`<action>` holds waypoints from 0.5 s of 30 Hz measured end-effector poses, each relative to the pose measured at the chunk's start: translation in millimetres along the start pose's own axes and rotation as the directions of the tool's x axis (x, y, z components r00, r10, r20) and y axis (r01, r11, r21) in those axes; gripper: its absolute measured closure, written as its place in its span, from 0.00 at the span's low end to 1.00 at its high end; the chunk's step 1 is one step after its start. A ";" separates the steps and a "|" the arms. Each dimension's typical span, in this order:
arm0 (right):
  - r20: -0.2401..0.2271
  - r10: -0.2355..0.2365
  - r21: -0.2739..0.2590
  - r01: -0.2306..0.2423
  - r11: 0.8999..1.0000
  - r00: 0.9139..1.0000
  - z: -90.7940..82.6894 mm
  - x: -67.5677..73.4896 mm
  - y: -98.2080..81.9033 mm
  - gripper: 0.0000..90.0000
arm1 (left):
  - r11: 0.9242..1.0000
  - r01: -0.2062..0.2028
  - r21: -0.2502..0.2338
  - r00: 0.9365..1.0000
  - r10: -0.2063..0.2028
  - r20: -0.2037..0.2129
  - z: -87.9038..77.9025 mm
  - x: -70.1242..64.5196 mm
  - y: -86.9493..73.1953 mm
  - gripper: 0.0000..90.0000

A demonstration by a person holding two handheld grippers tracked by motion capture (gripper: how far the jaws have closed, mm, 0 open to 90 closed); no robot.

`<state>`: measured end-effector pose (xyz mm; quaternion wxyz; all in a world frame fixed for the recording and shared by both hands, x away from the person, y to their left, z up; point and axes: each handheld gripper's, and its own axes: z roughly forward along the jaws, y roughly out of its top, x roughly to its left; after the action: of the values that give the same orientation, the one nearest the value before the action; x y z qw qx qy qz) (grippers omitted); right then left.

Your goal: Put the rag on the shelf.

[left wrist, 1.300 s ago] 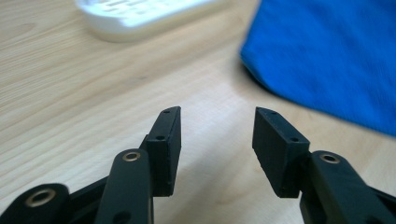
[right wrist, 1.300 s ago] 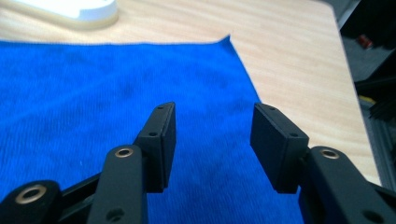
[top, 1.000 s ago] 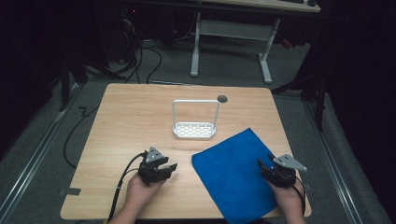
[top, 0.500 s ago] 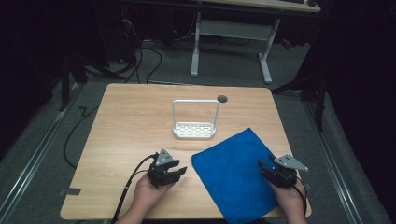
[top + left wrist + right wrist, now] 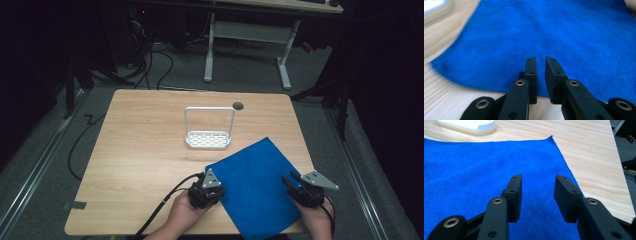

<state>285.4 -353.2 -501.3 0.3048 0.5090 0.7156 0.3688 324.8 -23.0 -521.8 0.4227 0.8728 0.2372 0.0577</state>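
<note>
Blue microfibre cloth [image 5: 255, 189] lies flat on the desk [image 5: 145, 150] between both hands; left hand-held gripper [image 5: 541, 65] sits at its near-left edge, jaws just closing, narrow gap, nothing pinched; right hand-held gripper [image 5: 537, 190] hovers apart over its right edge

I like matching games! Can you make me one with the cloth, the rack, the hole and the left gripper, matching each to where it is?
Things:
1. cloth
2. rack
3. hole
4. left gripper

Places:
A. at the cloth's left edge
B. near the table's far edge
C. middle of the table
D. on the table's near right part

Pairs: 1-D, 2-C, 3-B, 4-A
</note>
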 end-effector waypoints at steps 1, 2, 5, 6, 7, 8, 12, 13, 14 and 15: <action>-0.003 0.000 0.003 0.000 1.000 1.000 -0.9 -0.2 -1.2 0.64 | 1.000 -0.009 0.005 1.000 0.009 0.009 3.0 -2.2 1.0 0.91; -0.007 -0.008 0.010 0.008 1.000 1.000 -1.9 -0.6 -3.6 0.64 | 1.000 -0.023 0.014 1.000 0.023 0.015 7.2 -5.2 2.3 0.93; -0.011 -0.011 0.016 0.011 1.000 1.000 -5.0 -1.2 -6.4 0.65 | 0.998 -0.041 0.038 0.999 0.041 0.016 12.4 -7.6 3.3 0.96; -0.012 -0.004 0.017 0.004 1.000 1.000 -7.0 -1.7 -7.0 0.67 | 0.997 -0.056 0.045 0.998 0.055 0.016 15.1 -8.8 3.4 0.98; -0.015 -0.005 0.012 0.005 1.000 1.000 -7.8 -2.5 -7.1 0.68 | 0.997 -0.056 0.045 0.998 0.055 0.016 15.1 -8.8 3.4 0.98; -0.015 -0.005 0.012 0.005 1.000 1.000 -7.8 -2.5 -7.1 0.68 | 0.997 -0.060 0.047 0.998 0.059 0.018 15.2 -8.5 3.8 0.98; -0.028 0.000 0.005 0.000 1.000 1.000 -10.4 -3.3 -6.9 0.72 | 0.997 -0.050 0.057 0.998 0.048 0.036 10.2 -2.0 1.1 0.98; -0.034 -0.006 0.003 0.006 1.000 0.999 -9.7 -2.2 -6.5 0.73 | 0.997 -0.044 0.057 0.999 0.042 0.034 8.2 -0.2 -0.4 0.98; -0.039 -0.007 0.005 0.007 1.000 0.999 -9.0 -0.9 -5.7 0.73 | 0.998 -0.038 0.057 0.999 0.037 0.035 6.5 1.4 -1.7 0.98; -0.047 -0.013 0.002 0.013 1.000 0.999 -8.0 -0.3 -5.1 0.74 | 0.998 -0.031 0.056 0.999 0.029 0.030 4.2 3.3 -3.5 0.98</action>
<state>276.5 -356.3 -501.2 0.2898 0.4960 0.7261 0.3777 327.6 -22.5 -527.5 0.4005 0.8885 0.2194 0.0446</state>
